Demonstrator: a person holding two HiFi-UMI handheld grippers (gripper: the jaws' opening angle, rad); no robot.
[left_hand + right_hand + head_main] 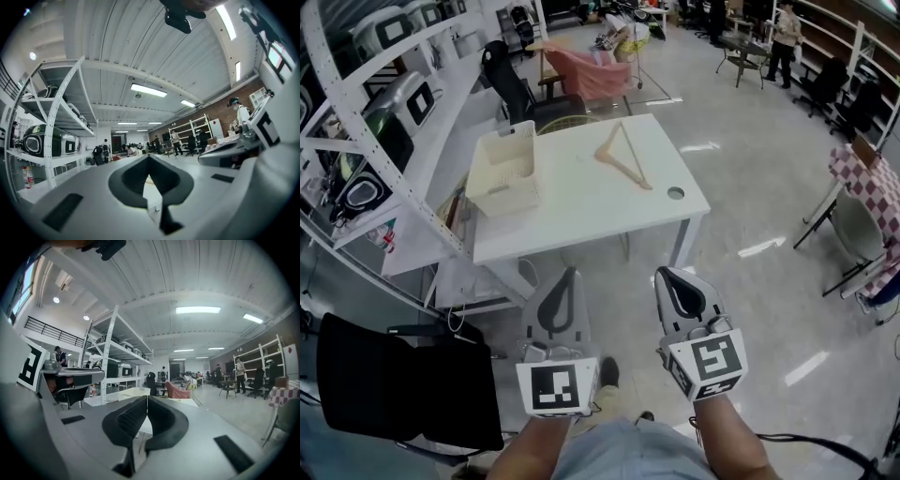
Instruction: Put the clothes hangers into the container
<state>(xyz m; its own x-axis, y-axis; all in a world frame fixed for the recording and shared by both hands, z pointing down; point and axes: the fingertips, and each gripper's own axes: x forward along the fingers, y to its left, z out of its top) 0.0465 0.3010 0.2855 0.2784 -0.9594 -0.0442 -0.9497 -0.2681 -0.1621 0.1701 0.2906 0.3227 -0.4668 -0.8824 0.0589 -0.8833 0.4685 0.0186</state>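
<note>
Left tongs (569, 273) and right tongs (666, 274) are shut, empty, and the pale wooden hanger (625, 170) lies flat on the far white table (581, 211), right of the cream plastic basket (504, 202), so I might skid it pinching.

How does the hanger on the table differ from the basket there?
The basket is white, the hanger tan. The basket is a deep box with latticed walls; the hanger is a thin open triangle lying flat. The basket sits at the table's left end, the hanger nearer its middle. Both rest on it.
</note>
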